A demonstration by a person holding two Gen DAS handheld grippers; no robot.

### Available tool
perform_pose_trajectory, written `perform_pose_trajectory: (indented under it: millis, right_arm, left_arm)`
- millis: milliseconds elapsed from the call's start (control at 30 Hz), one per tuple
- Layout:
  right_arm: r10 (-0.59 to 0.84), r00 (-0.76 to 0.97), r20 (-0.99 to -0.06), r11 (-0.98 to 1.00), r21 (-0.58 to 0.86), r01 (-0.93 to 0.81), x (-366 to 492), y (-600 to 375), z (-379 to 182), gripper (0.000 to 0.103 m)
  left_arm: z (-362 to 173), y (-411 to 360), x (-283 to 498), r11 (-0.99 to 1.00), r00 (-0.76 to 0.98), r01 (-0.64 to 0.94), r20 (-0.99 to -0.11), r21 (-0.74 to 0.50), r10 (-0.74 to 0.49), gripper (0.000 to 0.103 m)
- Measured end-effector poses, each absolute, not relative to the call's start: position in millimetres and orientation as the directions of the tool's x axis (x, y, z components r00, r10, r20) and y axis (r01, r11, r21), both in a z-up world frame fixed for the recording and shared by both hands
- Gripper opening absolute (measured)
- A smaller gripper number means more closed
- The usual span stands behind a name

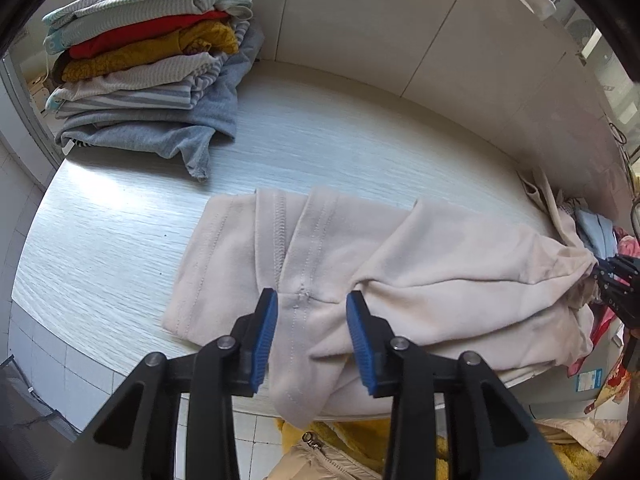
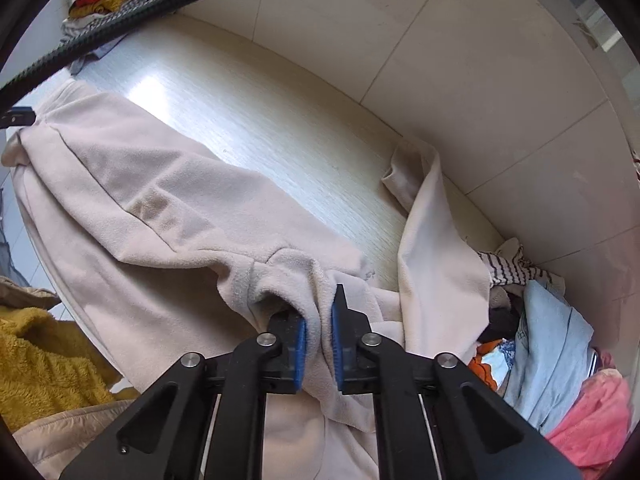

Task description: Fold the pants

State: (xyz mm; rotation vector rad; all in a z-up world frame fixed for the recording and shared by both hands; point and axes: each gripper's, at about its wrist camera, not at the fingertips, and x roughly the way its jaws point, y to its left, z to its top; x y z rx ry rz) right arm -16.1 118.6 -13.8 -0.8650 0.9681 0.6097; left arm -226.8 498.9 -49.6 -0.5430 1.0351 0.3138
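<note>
Beige fleece pants point(image 1: 440, 256) lie crumpled across the white wood-grain table point(image 1: 320, 140), with part hanging over the near edge. My left gripper point(image 1: 311, 294) stands over the seam area with its blue pads apart. Cloth lies between them, but the pads do not press on it. In the right wrist view my right gripper point(image 2: 318, 308) is shut on a bunched fold of the pants point(image 2: 140, 184). The same gripper shows as black fingers point(image 1: 616, 276) at the pants' right end. One strip of the pants runs up toward the wall point(image 2: 424, 208).
A stack of folded clothes point(image 1: 148, 64) stands at the table's far left. A loose pile of garments point(image 2: 552, 344) fills the right end. Yellow fleece point(image 2: 40, 352) and a beige jacket lie below the near edge. A tiled wall backs the table. A black cable point(image 2: 100, 36) crosses the upper left.
</note>
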Motion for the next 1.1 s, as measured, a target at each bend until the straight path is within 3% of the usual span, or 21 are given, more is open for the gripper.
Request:
perform_pose_trajectory:
  millis: [333,400,500,833,867,933,967,1000,1100]
  right_arm:
    - [0.048,0.428,-0.902,0.58,-0.324,-0.747,-16,92,-17,0.01]
    - [0.042,0.422,-0.906,0.587,-0.32,-0.744,-15,90,-21,0.01]
    - [0.036,0.418,-0.908,0.594,-0.317,-0.74,-16,89,-27,0.01]
    - [0.037,0.4,-0.916,0.6,-0.3,-0.742,-14,86,-37,0.011]
    - [0.035,0.4,-0.916,0.6,-0.301,-0.742,-14,86,-38,0.011]
    - [0.03,0.396,-0.918,0.596,-0.302,-0.745,-14,85,-40,0.011]
    - [0.029,0.393,-0.919,0.595,-0.3,-0.745,-14,85,-41,0.011]
    - [0.028,0.39,-0.92,0.596,-0.298,-0.746,-13,84,-42,0.011]
    - [0.025,0.384,-0.923,0.599,-0.294,-0.745,-11,83,-46,0.011]
  left_arm:
    - [-68,493,-221,0.82,0.428,-0.522,-0.903,-0.233,0.016,0.037]
    - [-66,491,-221,0.825,0.443,-0.508,-0.896,-0.247,0.004,0.016]
    - [-53,486,-225,0.83,0.478,-0.494,-0.878,-0.26,0.01,0.006]
    - [-56,487,-232,0.821,0.455,-0.513,-0.89,-0.249,0.015,0.007]
    - [-54,490,-233,0.816,0.464,-0.52,-0.885,-0.252,0.022,0.009]
    - [-50,495,-235,0.816,0.48,-0.521,-0.876,-0.249,0.04,0.028]
    - [-48,499,-234,0.817,0.484,-0.523,-0.874,-0.242,0.051,0.045]
    - [-48,501,-234,0.82,0.488,-0.521,-0.871,-0.236,0.06,0.053]
    - [-57,509,-229,0.822,0.45,-0.532,-0.89,-0.204,0.071,0.054]
